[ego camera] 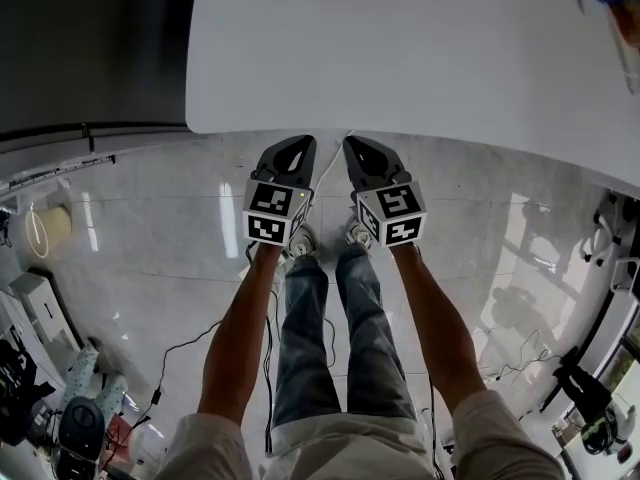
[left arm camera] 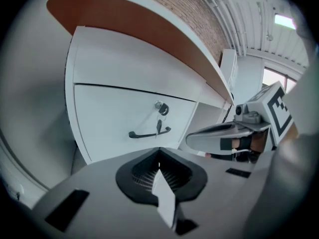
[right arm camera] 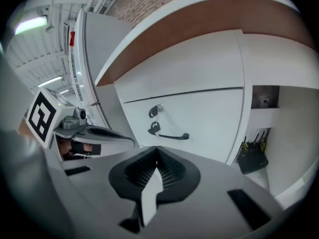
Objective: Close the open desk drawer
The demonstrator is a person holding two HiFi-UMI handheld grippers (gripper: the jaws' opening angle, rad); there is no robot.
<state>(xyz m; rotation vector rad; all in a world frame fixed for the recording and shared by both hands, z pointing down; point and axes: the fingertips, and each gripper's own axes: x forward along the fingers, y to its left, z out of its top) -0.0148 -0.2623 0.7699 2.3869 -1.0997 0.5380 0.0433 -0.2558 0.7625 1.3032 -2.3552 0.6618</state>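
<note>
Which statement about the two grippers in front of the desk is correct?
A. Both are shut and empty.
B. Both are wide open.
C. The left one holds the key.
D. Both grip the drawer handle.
A: in its own view, the jaws of the left gripper and of the right gripper meet with nothing between them, and the drawer handle lies ahead, apart from them.

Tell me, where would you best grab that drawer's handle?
I'd take the handle by its horizontal bar, straight from the front, one jaw above and one below, since it stands off the drawer front. Stay clear of the key dangling by it.
</note>
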